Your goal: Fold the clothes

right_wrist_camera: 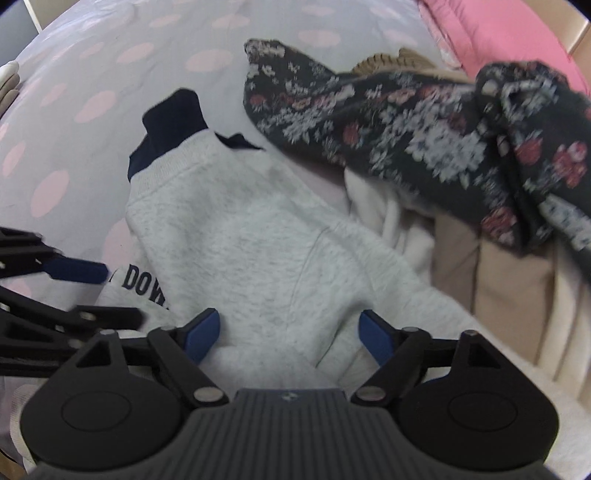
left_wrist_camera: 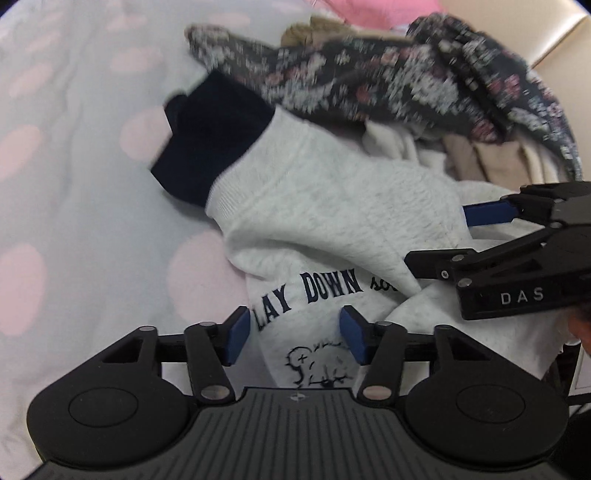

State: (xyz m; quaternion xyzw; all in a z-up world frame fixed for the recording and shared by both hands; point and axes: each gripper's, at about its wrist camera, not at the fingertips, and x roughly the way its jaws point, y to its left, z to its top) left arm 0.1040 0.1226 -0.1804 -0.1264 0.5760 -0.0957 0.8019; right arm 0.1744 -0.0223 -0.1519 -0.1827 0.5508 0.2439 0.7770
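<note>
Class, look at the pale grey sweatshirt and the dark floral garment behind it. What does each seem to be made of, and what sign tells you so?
Grey sweatshirt: probably cotton-blend fleece jersey, matte; it has a flecked heathered surface, a ribbed hem band, and soft, thick folds.
Floral garment: seemingly a thinner printed fabric; the flower pattern lies flat on it and it drapes limply. Blur hides its weave.

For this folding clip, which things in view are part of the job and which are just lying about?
In the job: grey sweatshirt, left gripper, right gripper, both open above it.
Lying about: floral garment, beige clothes, pink cushion, dotted sheet.
</note>
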